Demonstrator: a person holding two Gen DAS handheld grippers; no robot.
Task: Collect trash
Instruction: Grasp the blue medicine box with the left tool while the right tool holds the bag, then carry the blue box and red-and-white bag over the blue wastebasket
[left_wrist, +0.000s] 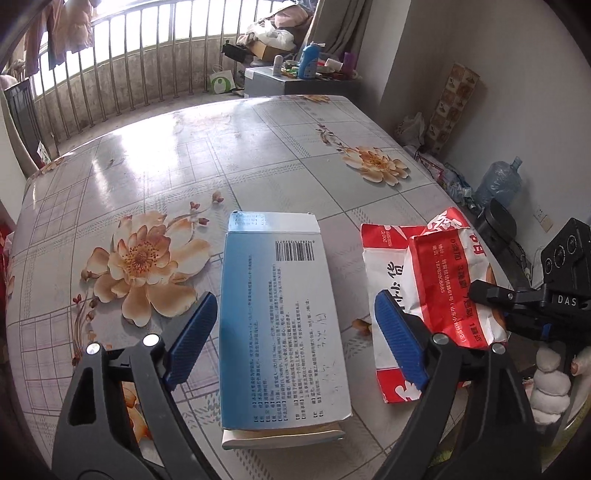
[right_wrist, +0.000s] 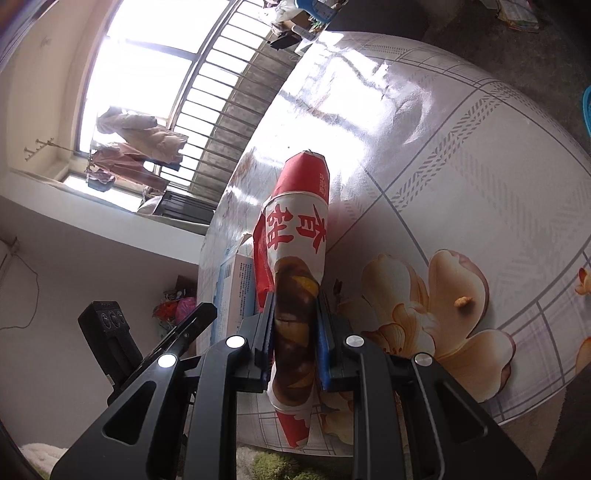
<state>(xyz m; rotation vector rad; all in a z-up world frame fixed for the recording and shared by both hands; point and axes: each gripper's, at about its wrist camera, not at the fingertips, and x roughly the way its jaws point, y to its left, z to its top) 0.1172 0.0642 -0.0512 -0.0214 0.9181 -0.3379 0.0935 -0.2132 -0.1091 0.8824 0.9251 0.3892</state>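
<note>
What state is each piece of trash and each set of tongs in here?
Left tongs: open, straddling the box, not gripping.
Blue-white box: lying flat on the table, end flap open.
Right tongs: shut on the bag.
Red-white paper bag: crumpled, pinched by the right tongs.

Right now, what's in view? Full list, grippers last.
Paper bag: 1, red and white with red print, table's right side, pinched at its near edge.
Flat box: 1, blue and white with barcode, lying flat mid-table, left of the bag.
Table: 1, glossy grey grid cloth with orange flowers.
Small crumb: 1, orange, on the cloth right of the bag.
Water jug: 1, clear blue, on the floor by the wall.
Blue bottle: 1, on a far cabinet among clutter.
Left gripper: open, blue pads either side of the box, not touching it.
Right gripper: shut on the bag.
</note>
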